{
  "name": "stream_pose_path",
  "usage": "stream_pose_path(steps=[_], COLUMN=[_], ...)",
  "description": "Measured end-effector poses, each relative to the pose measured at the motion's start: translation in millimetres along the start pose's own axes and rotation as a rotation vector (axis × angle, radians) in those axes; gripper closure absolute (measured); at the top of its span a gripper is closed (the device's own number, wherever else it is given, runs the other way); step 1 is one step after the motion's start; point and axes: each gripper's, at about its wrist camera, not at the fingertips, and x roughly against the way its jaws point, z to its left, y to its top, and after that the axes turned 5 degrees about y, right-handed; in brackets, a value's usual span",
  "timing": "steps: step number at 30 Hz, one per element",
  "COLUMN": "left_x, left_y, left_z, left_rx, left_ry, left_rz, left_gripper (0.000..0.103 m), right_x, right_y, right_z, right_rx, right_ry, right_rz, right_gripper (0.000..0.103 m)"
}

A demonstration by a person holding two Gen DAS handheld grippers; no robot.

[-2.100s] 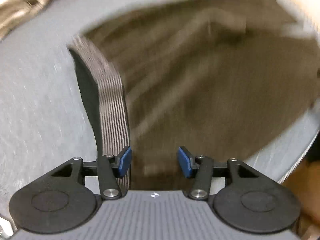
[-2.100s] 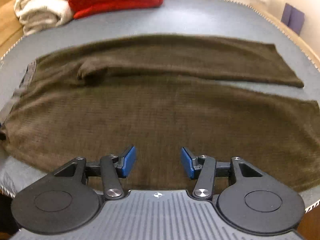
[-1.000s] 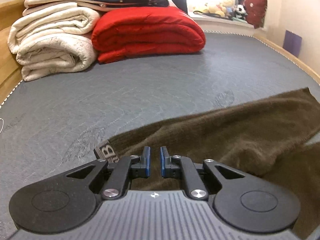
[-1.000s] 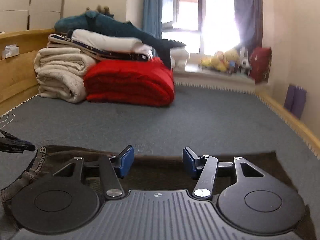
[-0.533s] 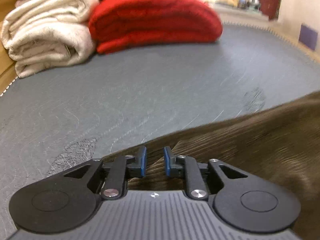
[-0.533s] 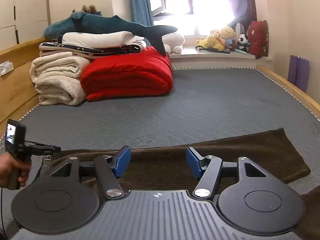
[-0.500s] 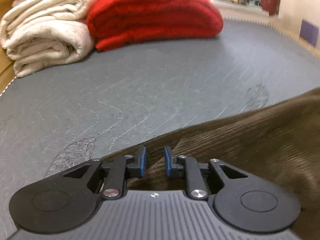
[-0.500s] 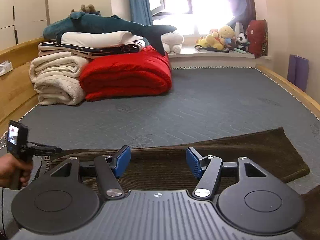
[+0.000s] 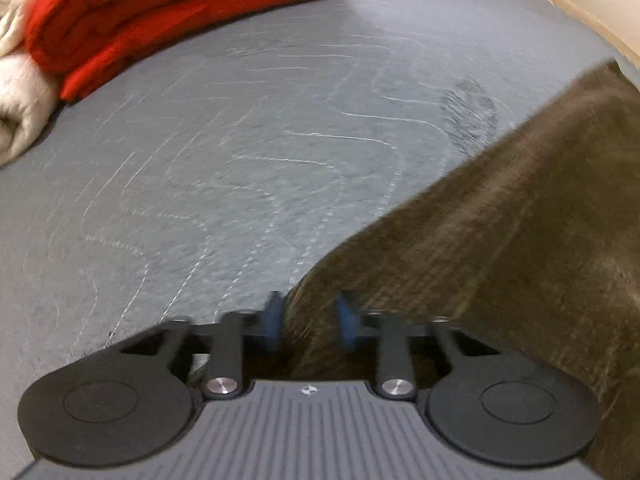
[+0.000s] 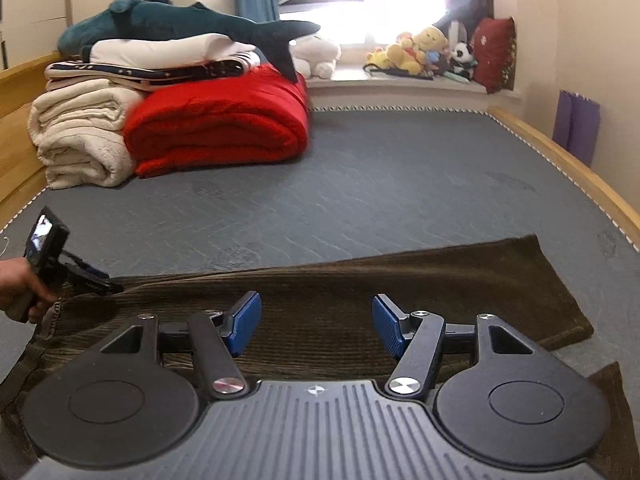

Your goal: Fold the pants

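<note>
Brown corduroy pants (image 10: 400,280) lie lengthwise across the grey mattress (image 10: 400,184), waistband (image 10: 44,320) at the left and a leg hem at the right. My right gripper (image 10: 316,324) hovers open over their middle, blue pads apart with nothing between them. A hand (image 10: 16,288) holds my left gripper (image 10: 114,288) at the far edge near the waistband. In the blurred left wrist view the left gripper (image 9: 310,322) points down, its jaws closing with the edge of the pants (image 9: 500,240) between the pads.
A folded red blanket (image 10: 220,136) and rolled cream blankets (image 10: 80,140) are stacked at the back left, with a plush shark (image 10: 180,24) on top. A wooden bed rail (image 10: 568,168) runs along the right. Stuffed toys (image 10: 420,52) line the windowsill.
The left gripper has dropped and tilted down along the far edge of the pants, and its pads stand wider apart than before. The right gripper has shifted slightly, and its pads have also opened a little wider.
</note>
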Motion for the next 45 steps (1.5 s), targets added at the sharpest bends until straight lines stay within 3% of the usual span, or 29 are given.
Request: stream_pose_path(steps=[1,4,10,13,15,17,21,24,27,30,33,36,41,45], left_x=[4.5,26.0,94.1,130.8,154.1,175.9,224.1,258.8,262.4,240.4,257.2,268.5,236.1,212.1], left_y=[0.4,-3.5,-21.6,-29.9,-37.7,-50.1,-86.3,-132.6,-188.0,-215.7,-208.6,-198.1,-183.2,-174.8], left_z=[-9.8,-29.0,-44.5,-52.5,-61.8,-72.6,-94.6,-113.1,-141.2,-162.3,-155.2,-133.0,-107.7,-77.5], left_rx=[-0.054,-0.133,-0.173,-0.173,-0.187,-0.196,-0.203,-0.182,-0.149,-0.131,-0.032,0.093,0.256,0.411], left_ry=[0.032,0.109,0.135,0.128,0.126,0.124,0.125,0.101,0.045,0.011,-0.056,-0.088,-0.008,-0.019], left_rz=[-0.008,-0.044,-0.138,-0.182,-0.209,-0.233,-0.289,-0.319,-0.259,-0.081,-0.147,-0.199,-0.049,0.064], left_gripper=[0.101,0.101,0.101,0.101,0.101,0.101,0.101,0.101,0.101,0.103,0.099,0.087,0.077,0.072], right_x=[-2.6,-7.7,-14.1,-12.3,-9.6,-4.8,6.6,15.4,19.8,18.3,17.2,14.0,-23.4,-70.2], right_y=[1.3,2.5,-0.6,-5.1,-10.6,-16.4,-29.2,-39.8,-48.0,-52.2,-48.9,-36.9,-33.2,-36.8], right_z=[-0.7,-2.3,-6.5,-6.7,-3.5,2.0,8.8,3.2,-8.5,-28.2,-56.9,-78.7,-96.6,-99.8], right_rx=[-0.005,-0.012,-0.116,-0.188,-0.222,-0.235,-0.256,-0.295,-0.311,-0.337,-0.411,-0.431,-0.477,-0.602], right_ry=[-0.008,-0.021,-0.027,-0.009,-0.007,-0.010,-0.015,-0.024,-0.043,-0.079,-0.111,-0.126,-0.109,-0.045], right_rz=[0.011,0.022,0.055,0.057,0.053,0.037,0.020,0.021,0.028,0.043,0.059,0.060,0.111,0.192], right_gripper=[0.039,0.039,0.040,0.058,0.078,0.087,0.087,0.087,0.087,0.087,0.086,0.081,0.079,0.074])
